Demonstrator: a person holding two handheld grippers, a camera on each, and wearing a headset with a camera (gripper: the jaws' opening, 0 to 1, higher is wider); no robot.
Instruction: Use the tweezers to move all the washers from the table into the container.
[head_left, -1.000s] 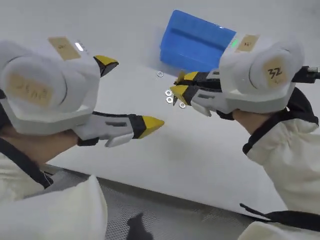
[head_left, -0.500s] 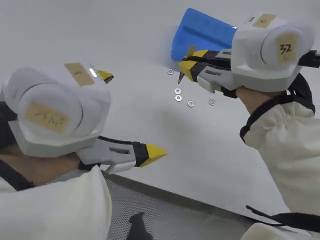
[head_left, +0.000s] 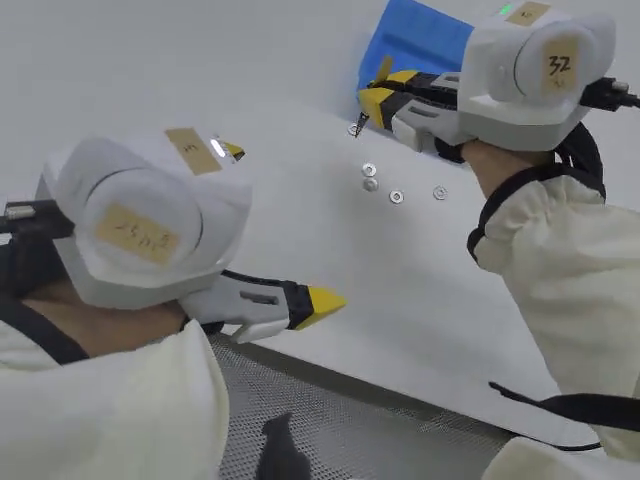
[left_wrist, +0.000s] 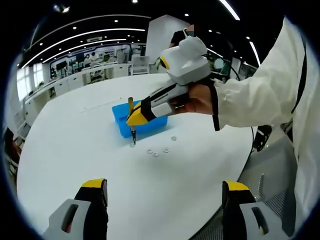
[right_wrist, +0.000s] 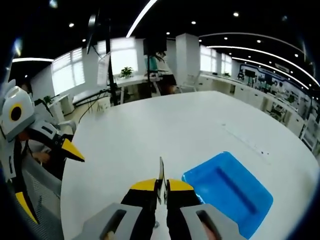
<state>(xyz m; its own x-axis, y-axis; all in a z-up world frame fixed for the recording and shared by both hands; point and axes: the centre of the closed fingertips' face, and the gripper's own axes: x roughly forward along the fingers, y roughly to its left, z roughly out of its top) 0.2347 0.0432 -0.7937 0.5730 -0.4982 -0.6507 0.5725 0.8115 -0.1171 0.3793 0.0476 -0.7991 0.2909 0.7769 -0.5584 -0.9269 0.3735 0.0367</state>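
Observation:
My right gripper (head_left: 378, 92) is shut on a pair of tweezers (head_left: 358, 125) that points down at the white table. The tweezers' tip (left_wrist: 133, 139) stands just over one washer (left_wrist: 131, 145), close to the blue container (head_left: 420, 40). Several more washers (head_left: 369, 170) lie a little nearer to me, one off to the right (head_left: 440, 192). In the right gripper view the tweezers (right_wrist: 161, 175) stick up between the shut jaws, left of the container (right_wrist: 227, 192). My left gripper (head_left: 280, 225) hangs open and holds nothing near the table's front edge, its jaws (left_wrist: 164, 187) spread wide.
The round white table (head_left: 200, 70) stretches far to the left and back. Its front edge (head_left: 400, 385) runs just below my left gripper, with dark mesh flooring under it. A white sleeve (head_left: 560, 290) reaches in from the right.
My right gripper has carried the tweezers from over the cluster of washers to the far washer by the container. The head camera has shifted; the left gripper stays open.

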